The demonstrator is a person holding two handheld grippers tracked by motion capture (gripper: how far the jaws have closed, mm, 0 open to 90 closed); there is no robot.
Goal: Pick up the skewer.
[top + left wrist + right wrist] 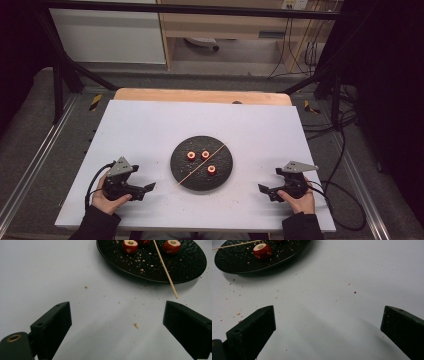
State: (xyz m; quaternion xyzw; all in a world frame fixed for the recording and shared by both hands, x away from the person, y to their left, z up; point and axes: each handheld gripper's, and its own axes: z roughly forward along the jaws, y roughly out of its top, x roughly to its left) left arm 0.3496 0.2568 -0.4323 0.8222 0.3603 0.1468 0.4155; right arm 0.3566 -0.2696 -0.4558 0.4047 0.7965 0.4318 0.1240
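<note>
The left gripper (145,189) and the right gripper (264,189) rest on the white table (150,125), both with jaws wide apart and empty. Between them sits the black plate (186,175) with three red fruits (211,169); a wooden skewer (197,168) lies across it, its tip near the left gripper.

No readable text, labels, brands, numbers or signs on anything in any view.

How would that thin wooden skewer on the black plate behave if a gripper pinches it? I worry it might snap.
The skewer looks thin and light, so probably stiff yet easy to snap. It lies across the plate, one end overhanging the rim, so it may roll or pivot when nudged.
</note>
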